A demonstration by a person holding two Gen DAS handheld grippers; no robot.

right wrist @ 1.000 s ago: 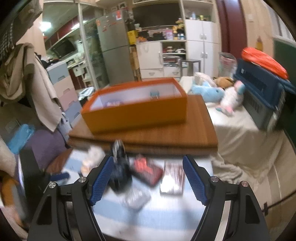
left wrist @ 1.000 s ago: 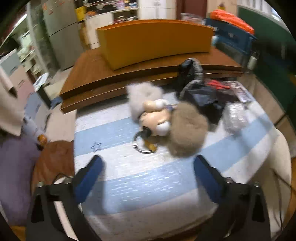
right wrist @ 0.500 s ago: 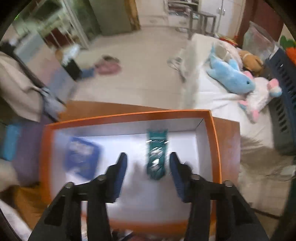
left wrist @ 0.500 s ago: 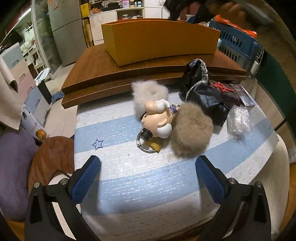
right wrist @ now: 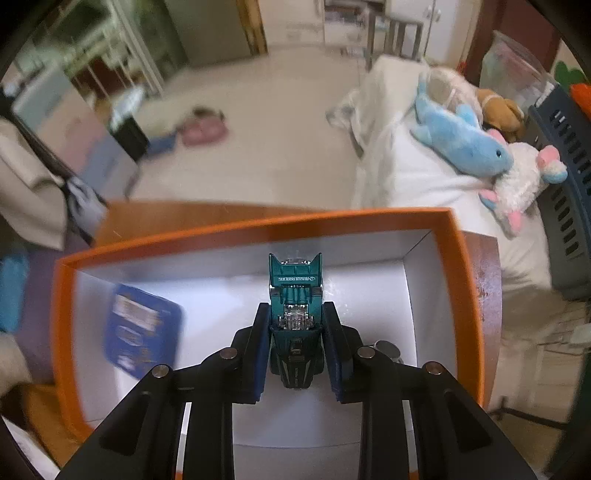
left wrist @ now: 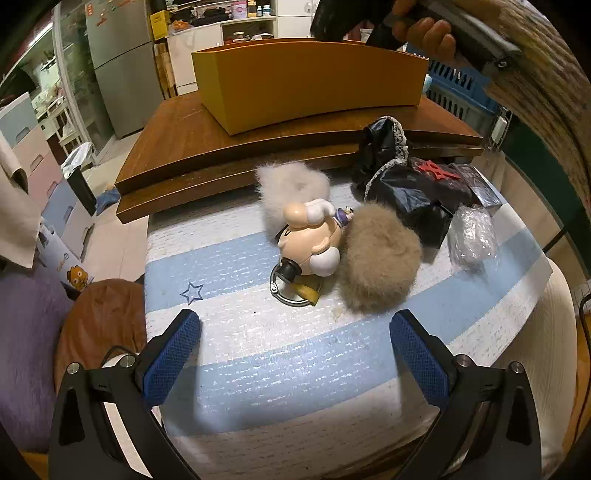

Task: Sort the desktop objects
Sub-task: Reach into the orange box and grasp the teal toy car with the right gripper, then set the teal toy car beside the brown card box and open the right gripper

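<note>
Left wrist view: left gripper (left wrist: 294, 345) spread wide, nothing between its blue pads (left wrist: 171, 356), poised over the striped blue-and-white mat (left wrist: 236, 266). On the mat, a cartoon figure keychain (left wrist: 308, 243) with a metal ring (left wrist: 290, 291), wedged between a pale fur pompom (left wrist: 291, 182) behind and a tan fur pompom (left wrist: 378, 258) to its right, touching both. Further right, black lace-trimmed fabric (left wrist: 399, 177), a red-printed dark packet (left wrist: 437, 173) and a crinkled clear plastic bag (left wrist: 472, 236). Beyond the mat, a wooden board (left wrist: 192, 147) bearing an orange box (left wrist: 310, 88). At the top edge, a hand (left wrist: 424, 31) above that box, gripping the other tool's handle.

Right wrist view: right gripper (right wrist: 296, 345) pressed together on a teal toy car (right wrist: 295, 314), pads clamped against both its sides, nose pointing away from the camera. Car inside the orange box (right wrist: 66, 332), over its white floor, whether resting or lifted cannot be told. Left of it in the box, a blurred blue card (right wrist: 142, 332); just right of the fingers, a small silver round object (right wrist: 386, 349). Behind, plush toys (right wrist: 465, 144) on white bedding.
</note>
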